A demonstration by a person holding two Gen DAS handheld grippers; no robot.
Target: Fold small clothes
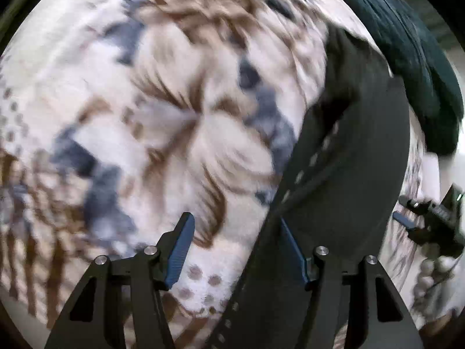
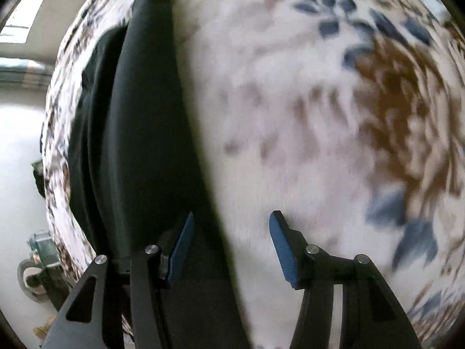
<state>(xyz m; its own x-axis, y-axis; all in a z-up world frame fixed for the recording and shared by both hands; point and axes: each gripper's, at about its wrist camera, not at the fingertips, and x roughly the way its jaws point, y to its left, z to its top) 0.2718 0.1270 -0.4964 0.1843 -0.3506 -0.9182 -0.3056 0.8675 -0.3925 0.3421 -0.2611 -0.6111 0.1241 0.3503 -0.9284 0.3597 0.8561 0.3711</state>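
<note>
Both tongs spread open, gripping nothing: left tongs [image 1: 237, 247] and right tongs [image 2: 231, 244] above black fabric garment [image 1: 348, 174] [image 2: 145, 131] on floral-patterned white bedspread [image 1: 145, 116] [image 2: 290, 116].

A long garment [image 1: 348, 174] lies flat on a patterned bedspread [image 1: 145, 116] — to the right of the left gripper [image 1: 235, 247], to the left of the right gripper [image 2: 229, 244] — with another garment [image 1: 412, 58] behind it.

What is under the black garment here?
The black garment lies on a white cloth with brown and blue flowers. The cloth shows all around it; whatever lies beneath the garment or that cloth is covered.
</note>
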